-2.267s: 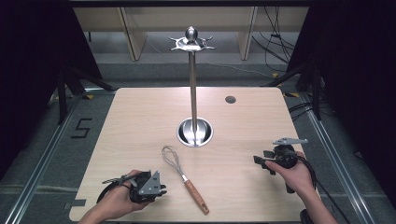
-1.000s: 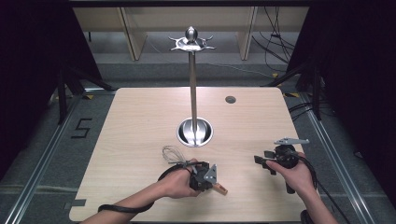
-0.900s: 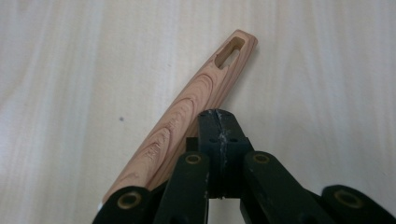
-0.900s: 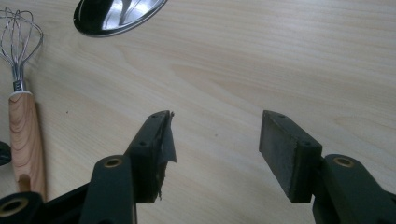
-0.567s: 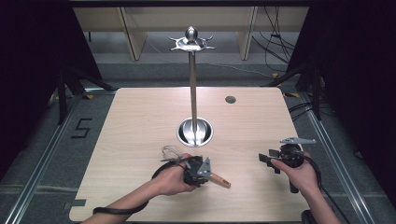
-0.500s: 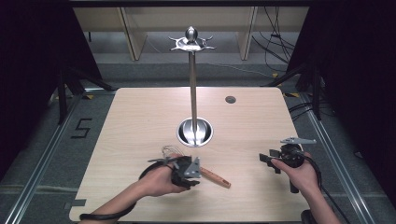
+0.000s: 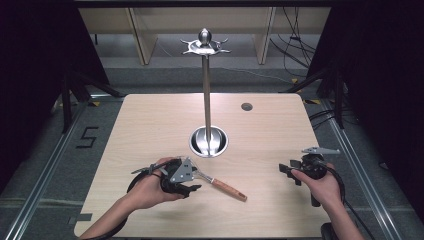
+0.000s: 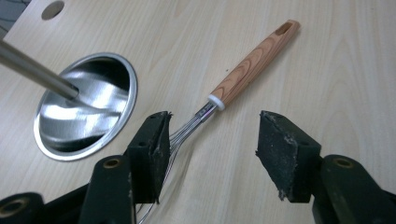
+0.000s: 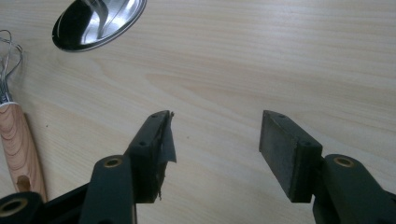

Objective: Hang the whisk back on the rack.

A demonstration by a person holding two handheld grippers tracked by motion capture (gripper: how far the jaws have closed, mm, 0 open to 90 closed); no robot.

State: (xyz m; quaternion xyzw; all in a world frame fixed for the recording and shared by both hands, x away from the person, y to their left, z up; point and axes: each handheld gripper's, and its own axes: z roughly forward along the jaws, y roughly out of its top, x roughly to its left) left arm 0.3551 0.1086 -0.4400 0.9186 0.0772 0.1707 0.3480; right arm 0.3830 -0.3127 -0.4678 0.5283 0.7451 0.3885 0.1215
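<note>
A wire whisk with a wooden handle (image 7: 227,189) lies on the table in front of the metal stand, handle pointing right. My left gripper (image 7: 194,183) hovers over its wire end. In the left gripper view the gripper (image 8: 215,128) is open. The whisk's wires (image 8: 180,133) run along the inner face of the left jaw, and the handle (image 8: 252,65) stretches away ahead. My right gripper (image 7: 290,171) is held at the table's right front, open (image 9: 215,126) over bare wood, apart from the whisk handle (image 9: 16,149).
The tall metal stand has a round dished base (image 7: 208,141), a thin pole (image 7: 206,95) and hooks on top (image 7: 205,46). A cable hole (image 7: 246,106) sits at the back right. The table's front edge is just below both hands.
My left gripper came in from the front left onto the whisk, then drew back slightly left. The whisk turned and slid right, so its handle lies flatter. My right gripper drifted a little right.
</note>
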